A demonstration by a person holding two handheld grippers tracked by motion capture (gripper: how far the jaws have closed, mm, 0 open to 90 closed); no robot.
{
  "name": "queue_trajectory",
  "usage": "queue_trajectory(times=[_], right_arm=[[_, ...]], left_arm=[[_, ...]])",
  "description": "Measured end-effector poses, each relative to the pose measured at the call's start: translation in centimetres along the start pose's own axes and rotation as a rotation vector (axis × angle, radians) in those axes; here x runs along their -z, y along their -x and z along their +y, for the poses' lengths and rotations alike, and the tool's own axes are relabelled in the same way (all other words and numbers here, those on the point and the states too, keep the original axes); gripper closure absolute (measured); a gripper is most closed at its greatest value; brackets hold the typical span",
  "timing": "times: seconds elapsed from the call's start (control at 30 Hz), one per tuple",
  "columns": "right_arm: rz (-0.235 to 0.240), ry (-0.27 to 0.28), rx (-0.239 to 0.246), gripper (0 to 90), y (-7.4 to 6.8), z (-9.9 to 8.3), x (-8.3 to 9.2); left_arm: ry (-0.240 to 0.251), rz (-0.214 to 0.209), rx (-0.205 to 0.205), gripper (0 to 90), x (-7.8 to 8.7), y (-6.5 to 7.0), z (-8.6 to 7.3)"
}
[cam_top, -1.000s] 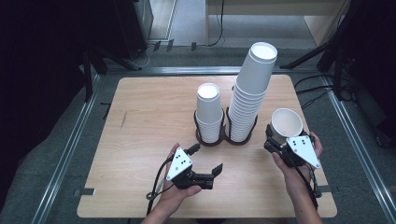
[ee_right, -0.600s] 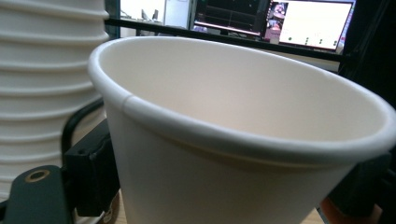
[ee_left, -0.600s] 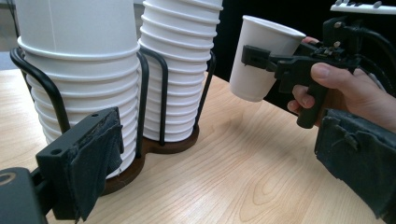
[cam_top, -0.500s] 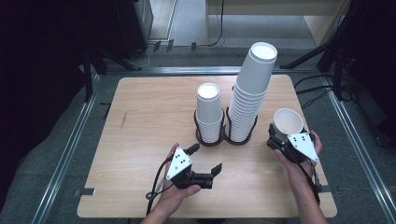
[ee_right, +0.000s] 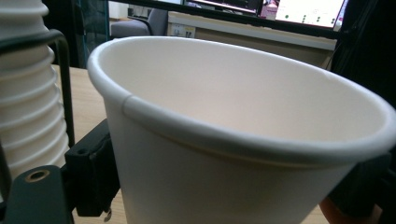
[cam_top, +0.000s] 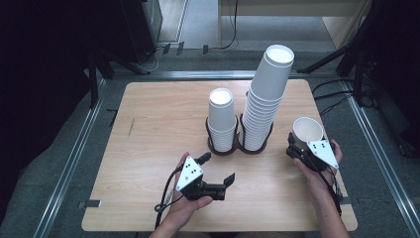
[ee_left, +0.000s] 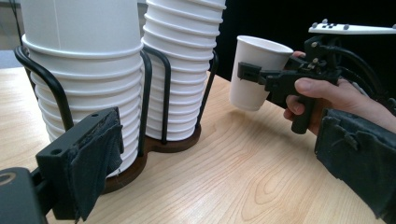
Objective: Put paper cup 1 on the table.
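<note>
Right gripper point(cam_top: 300, 147) clamped on upright cup point(cam_top: 307, 130), cup at its 12 o'clock, stacks point(cam_top: 262, 106) at 10 o'clock, left gripper point(cam_top: 216, 170) open, empty.

no legible text, labels or numbers

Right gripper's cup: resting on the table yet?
No. In the left gripper view the paper cup sits clamped in the right gripper with its base clear above the table.

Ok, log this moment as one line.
right tongs: shut on cup, upright, above table | left tongs: open, empty | two stacks in rack
</note>
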State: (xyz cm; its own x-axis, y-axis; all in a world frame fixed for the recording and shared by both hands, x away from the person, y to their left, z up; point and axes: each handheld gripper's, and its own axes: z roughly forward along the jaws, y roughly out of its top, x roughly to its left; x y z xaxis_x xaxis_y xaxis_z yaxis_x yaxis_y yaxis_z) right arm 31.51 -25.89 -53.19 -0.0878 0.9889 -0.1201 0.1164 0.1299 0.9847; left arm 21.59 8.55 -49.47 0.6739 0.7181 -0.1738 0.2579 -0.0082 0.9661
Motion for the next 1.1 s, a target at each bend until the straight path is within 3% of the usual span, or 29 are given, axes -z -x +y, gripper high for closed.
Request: queue_trajectory(times=[0.57, 0.7, 0.87, 1.1], right_arm=[[0.013, -0.077, -0.024, 13.1, 0.6, -1.4, -0.9], [0.018, -0.094, -0.050, 12.9, 0.7, -1.6, -1.0], [0.004, -0.103, -0.060, 12.6, 0.9, -1.6, -1.0], [0.026, -0.119, -0.042, 12.6, 0.6, -1.5, -0.9]], left_arm=[[-0.006, 0.004, 0.001, 1.3, 0.0, -0.1, -0.1], [-0.007, 0.004, -0.001, 1.3, 0.0, 0.0, -0.1], [-0.011, 0.001, -0.003, 1.3, -0.1, 0.0, -0.2], [-0.012, 0.002, -0.002, 1.3, -0.1, 0.0, -0.2]])
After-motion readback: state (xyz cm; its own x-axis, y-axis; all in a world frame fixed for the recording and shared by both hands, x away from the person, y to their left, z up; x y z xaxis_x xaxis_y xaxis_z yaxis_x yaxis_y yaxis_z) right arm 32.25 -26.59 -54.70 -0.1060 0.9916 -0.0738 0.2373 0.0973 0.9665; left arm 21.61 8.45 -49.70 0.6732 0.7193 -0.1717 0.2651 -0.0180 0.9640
